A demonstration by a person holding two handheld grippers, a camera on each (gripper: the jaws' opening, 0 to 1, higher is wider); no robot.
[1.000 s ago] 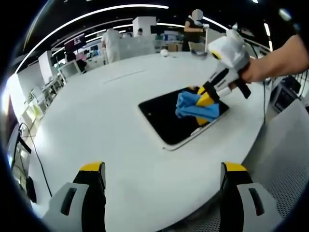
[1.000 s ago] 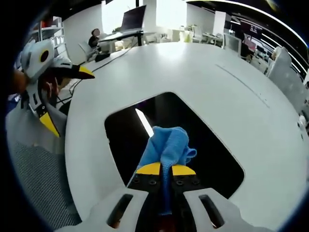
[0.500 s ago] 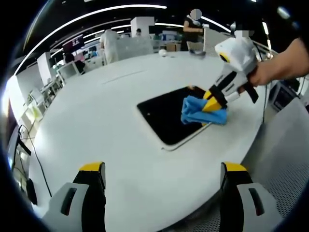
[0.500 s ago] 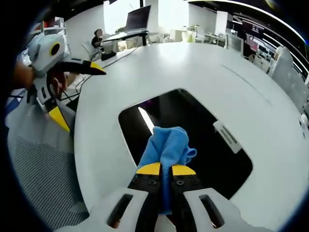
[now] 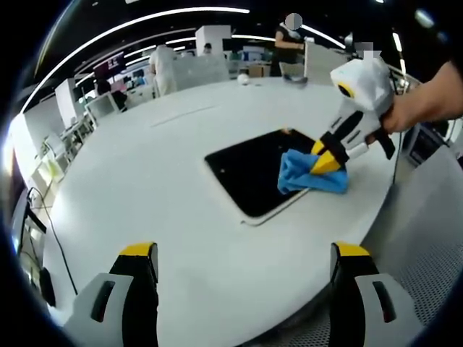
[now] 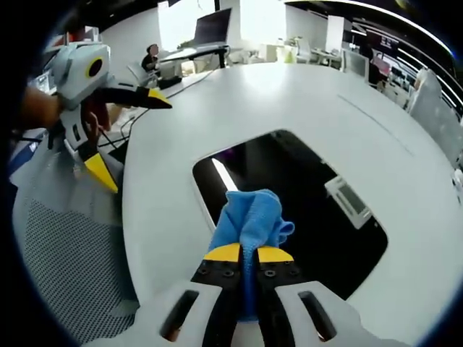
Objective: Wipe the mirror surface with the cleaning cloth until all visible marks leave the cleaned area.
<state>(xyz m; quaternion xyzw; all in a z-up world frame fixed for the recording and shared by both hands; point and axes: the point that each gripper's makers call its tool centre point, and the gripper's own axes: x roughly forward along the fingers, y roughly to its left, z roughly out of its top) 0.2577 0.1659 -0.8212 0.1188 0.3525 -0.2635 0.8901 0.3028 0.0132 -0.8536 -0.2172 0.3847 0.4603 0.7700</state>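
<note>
My right tongs (image 6: 241, 253) are clamping together on the cloth, jaws pressed tight with only the fabric between their yellow tips, and I am angling them down toward the table. My hand (image 5: 419, 108) is gripping their handle. My left tongs (image 5: 242, 249) are gaping wide, jaws well apart, gripping nothing and hanging above the table.

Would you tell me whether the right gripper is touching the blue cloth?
Touching: the right gripper view shows the right gripper jaws clamped shut on the blue cloth.
</note>
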